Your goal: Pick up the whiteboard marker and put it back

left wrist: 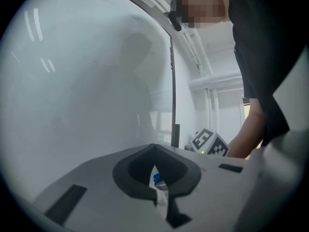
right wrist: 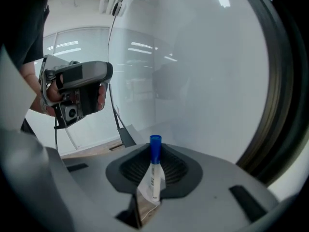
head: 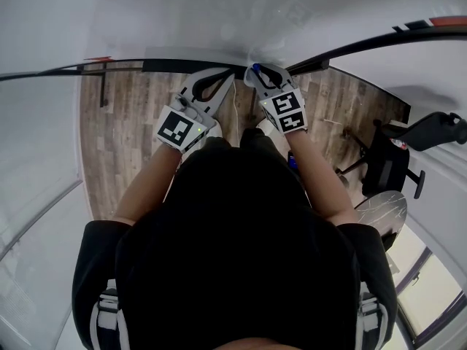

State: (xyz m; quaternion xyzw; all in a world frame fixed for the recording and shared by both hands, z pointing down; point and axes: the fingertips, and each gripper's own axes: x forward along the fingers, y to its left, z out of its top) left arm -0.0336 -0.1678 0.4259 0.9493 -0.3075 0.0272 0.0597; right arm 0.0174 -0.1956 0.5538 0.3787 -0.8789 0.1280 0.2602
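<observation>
While both tools reach toward the whiteboard [head: 219,20] in the head view, the right tool [head: 261,72] carries the whiteboard marker [head: 255,69].

In the left gripper view, the left tool [left wrist: 155,150] has its jaws together at the tips. A white-and-blue bit in the slit can't be identified.

In the right gripper view, the pads clamp the white barrel [right wrist: 153,178], with the blue cap past the tips. The marker is likely light, stiff and slick. Mid-barrel seems the safest hold, never the cap.
</observation>
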